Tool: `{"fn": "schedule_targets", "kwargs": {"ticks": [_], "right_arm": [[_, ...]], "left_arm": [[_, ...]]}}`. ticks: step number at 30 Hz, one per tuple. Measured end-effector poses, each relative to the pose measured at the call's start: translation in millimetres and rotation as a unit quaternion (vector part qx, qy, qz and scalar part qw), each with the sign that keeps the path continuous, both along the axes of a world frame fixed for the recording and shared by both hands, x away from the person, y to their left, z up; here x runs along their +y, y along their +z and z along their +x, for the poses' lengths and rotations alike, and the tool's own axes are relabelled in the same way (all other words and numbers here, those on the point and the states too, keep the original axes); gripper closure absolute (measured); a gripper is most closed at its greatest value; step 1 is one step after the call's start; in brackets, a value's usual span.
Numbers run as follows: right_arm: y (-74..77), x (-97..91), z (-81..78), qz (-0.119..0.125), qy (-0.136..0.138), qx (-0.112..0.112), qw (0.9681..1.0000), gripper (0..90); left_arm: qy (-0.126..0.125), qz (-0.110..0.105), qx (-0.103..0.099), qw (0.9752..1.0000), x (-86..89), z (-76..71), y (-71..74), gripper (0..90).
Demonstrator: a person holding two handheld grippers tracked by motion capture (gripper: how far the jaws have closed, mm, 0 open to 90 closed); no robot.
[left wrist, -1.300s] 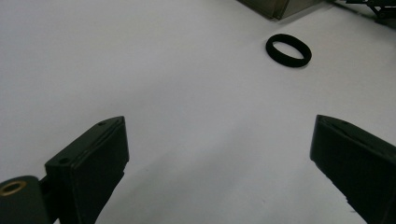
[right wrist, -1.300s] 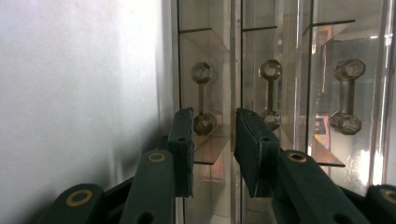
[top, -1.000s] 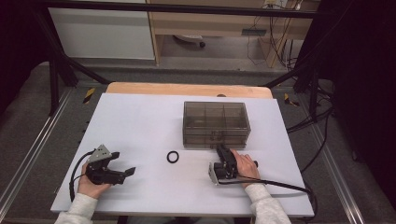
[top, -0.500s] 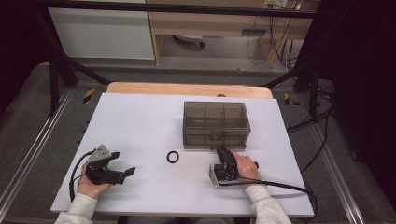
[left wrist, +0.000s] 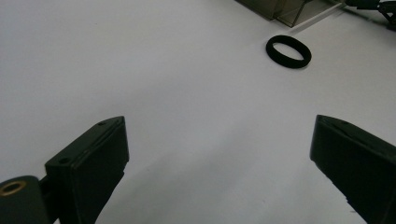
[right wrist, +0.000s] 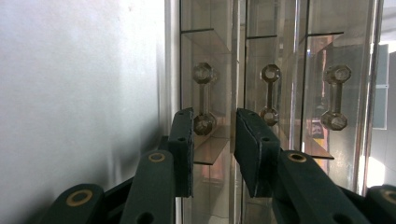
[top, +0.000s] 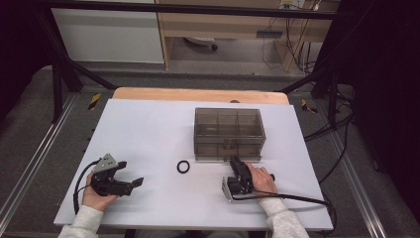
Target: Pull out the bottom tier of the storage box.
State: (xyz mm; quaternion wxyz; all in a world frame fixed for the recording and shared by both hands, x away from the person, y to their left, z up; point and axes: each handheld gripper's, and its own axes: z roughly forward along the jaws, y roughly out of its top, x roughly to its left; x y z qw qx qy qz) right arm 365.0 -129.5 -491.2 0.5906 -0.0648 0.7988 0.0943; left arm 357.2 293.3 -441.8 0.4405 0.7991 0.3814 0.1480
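Drawer box (top: 228, 133) stands on white table (top: 148, 129).

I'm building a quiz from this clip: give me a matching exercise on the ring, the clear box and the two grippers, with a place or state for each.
Things:
1. black ring
2. clear drawer box
3. left gripper
4. right gripper

States:
A. jaws wide apart, nothing between them
B. lies flat on the white table, untouched
C. jaws narrowly apart at a drawer knob
D. stands at the table's far middle

Pairs: 1-B, 2-D, 3-A, 4-C
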Motion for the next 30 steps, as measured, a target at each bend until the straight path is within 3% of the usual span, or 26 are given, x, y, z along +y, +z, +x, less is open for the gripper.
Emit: {"fn": "schedule_targets", "kwargs": {"ticks": [30], "right_arm": [[2.9,-2.1,-14.6,-0.003,0.008,0.003,1.0000,68.9]], "left_arm": [[0.000,0.000,0.000,1.0000,-0.1,-0.1,0.1,4.5]]}}
